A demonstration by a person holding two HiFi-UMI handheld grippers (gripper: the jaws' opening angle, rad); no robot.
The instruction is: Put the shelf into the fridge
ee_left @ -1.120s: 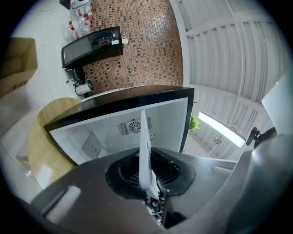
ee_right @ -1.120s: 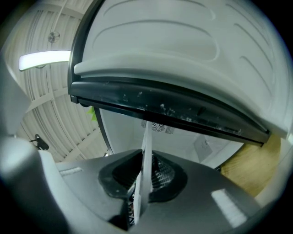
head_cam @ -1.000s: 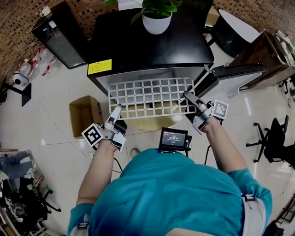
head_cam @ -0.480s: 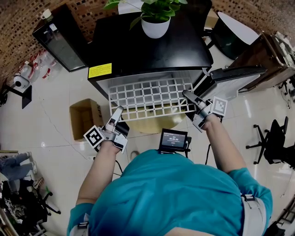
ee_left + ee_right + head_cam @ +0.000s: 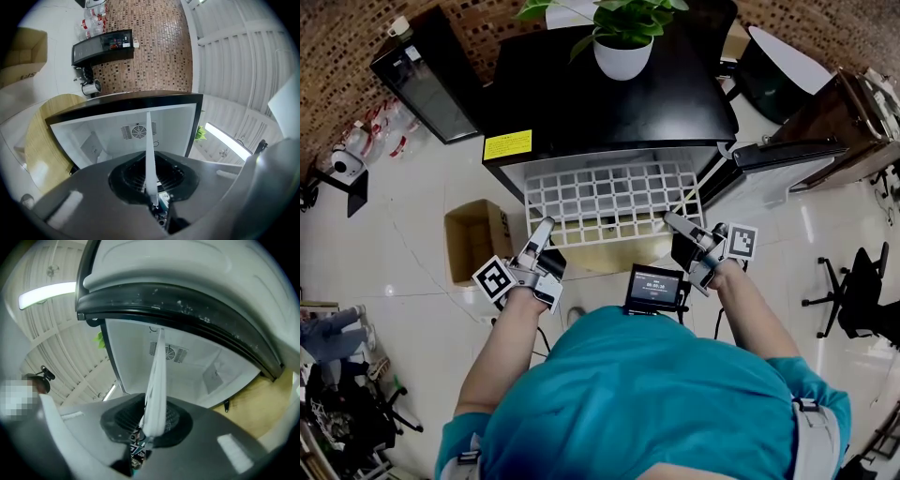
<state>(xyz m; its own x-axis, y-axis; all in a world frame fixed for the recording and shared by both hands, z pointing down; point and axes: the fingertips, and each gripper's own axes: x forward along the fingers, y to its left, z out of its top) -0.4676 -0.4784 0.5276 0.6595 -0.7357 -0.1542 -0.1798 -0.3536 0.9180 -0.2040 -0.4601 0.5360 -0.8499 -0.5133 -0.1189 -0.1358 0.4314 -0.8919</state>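
A white wire-grid shelf lies flat at the mouth of the black fridge, its far edge under the fridge's top. My left gripper is shut on the shelf's near left corner. My right gripper is shut on the near right corner. In the left gripper view the shelf shows edge-on as a thin white strip running into the white fridge interior. The right gripper view shows the shelf edge-on too, below the open fridge door.
A potted plant stands on the fridge's top. The fridge door hangs open to the right. A cardboard box sits on the floor at the left. A dark cabinet stands at the back left, office chairs at the right.
Both grippers have pushed the shelf forward, so more of it now lies inside the fridge. The right gripper has moved left and nearer.
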